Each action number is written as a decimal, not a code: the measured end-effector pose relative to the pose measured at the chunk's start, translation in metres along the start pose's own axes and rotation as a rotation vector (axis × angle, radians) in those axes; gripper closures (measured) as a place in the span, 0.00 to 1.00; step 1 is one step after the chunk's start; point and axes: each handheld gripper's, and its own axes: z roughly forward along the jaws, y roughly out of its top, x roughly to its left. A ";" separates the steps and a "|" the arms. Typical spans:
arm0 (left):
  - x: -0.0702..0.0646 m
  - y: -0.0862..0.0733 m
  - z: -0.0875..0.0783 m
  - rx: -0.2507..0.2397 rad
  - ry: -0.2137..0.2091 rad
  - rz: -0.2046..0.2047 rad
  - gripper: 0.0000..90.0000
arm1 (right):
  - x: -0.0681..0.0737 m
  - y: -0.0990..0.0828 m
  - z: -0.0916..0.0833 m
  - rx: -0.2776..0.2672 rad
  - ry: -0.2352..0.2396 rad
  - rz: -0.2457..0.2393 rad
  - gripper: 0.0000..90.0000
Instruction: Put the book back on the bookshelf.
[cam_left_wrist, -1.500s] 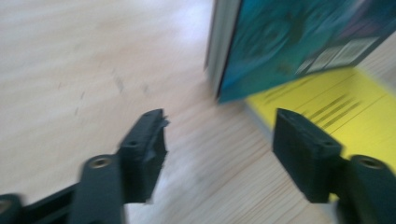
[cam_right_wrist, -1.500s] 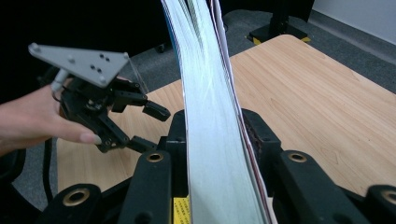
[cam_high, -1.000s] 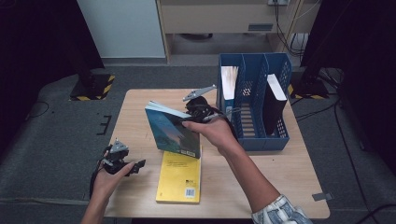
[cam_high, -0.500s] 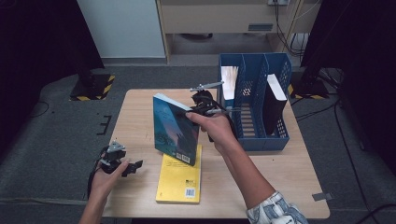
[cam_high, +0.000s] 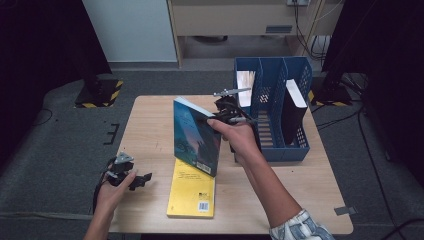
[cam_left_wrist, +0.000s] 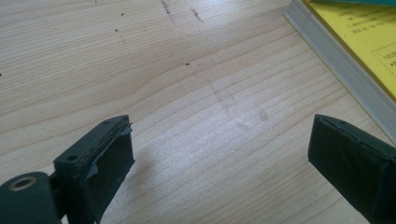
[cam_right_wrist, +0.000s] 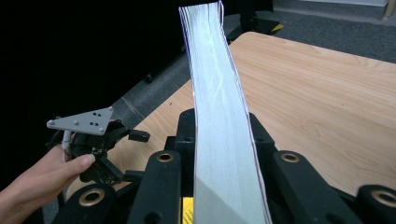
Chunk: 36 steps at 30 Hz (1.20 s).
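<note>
The right gripper (cam_high: 220, 119) has its fingers clamped on the blue book (cam_high: 196, 136), upright, with the file rack (cam_high: 272, 150) probably just right; the left gripper (cam_high: 131, 179) idles wide.

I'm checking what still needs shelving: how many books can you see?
4: a teal book held upright in the right tool, a yellow book flat on the table, and two standing in the blue rack, one pale, one dark. Others may be hidden.

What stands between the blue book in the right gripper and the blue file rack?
Nothing visible does. The blue book, clamped upright in the right gripper, sits just left of the blue file rack, whose front slots look open.
</note>
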 end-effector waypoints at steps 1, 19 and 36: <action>0.000 0.000 0.000 0.000 0.001 0.001 0.06 | 0.000 -0.001 -0.002 -0.004 -0.003 0.001 0.81; -0.002 -0.004 0.010 0.036 0.029 0.021 0.06 | -0.003 -0.020 -0.046 -0.035 -0.039 0.007 0.81; -0.003 -0.006 0.013 0.055 0.035 0.031 0.06 | -0.009 -0.042 -0.078 -0.044 -0.047 0.029 0.81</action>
